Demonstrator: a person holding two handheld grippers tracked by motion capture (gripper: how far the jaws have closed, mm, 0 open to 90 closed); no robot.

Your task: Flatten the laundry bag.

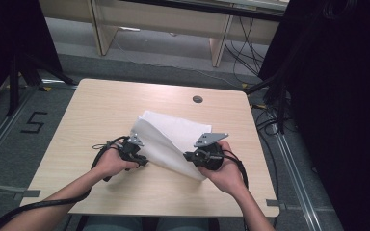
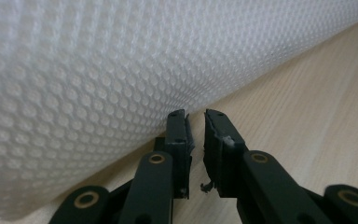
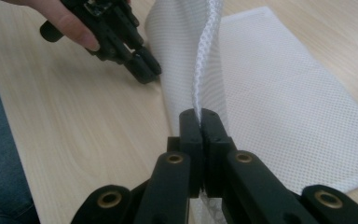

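Forearms enter from the near edge of the table (image 1: pixel 101 187) in the high view, each hand wrapped around a black gripper. The left hand (image 1: pixel 110 163) holds the left gripper (image 1: pixel 142 161) low on the wood, its tip at the left edge of a white mesh cloth (image 1: pixel 168 137). The right hand (image 1: pixel 226 173) holds the right gripper (image 1: pixel 188 156) at the cloth's near right corner, a grey plate (image 1: pixel 211 139) on top of it.

From above, neither gripper's jaws can be read. The left gripper view settles one: the left gripper (image 2: pixel 196 128) has its jaws slightly parted with bare wood between them, gripping nothing, and the cloth (image 2: pixel 98 84) rises as a dimpled white wall just beside the left jaw, perhaps brushing it, though the blur up close leaves that unsure. The right gripper view settles the other: the right gripper (image 3: pixel 200 116) is clamped on the cloth (image 3: pixel 279 93), a thin lifted edge of mesh standing up out of the pressed jaws while the rest lies flat on the table (image 3: pixel 74 116) beyond. That view also shows the left gripper (image 3: pixel 140 63) farther off, beside the raised fold.

Farther up the table, the cloth's far corner lies flat near the middle, and a small dark round hole (image 1: pixel 197 99) sits near the far edge.
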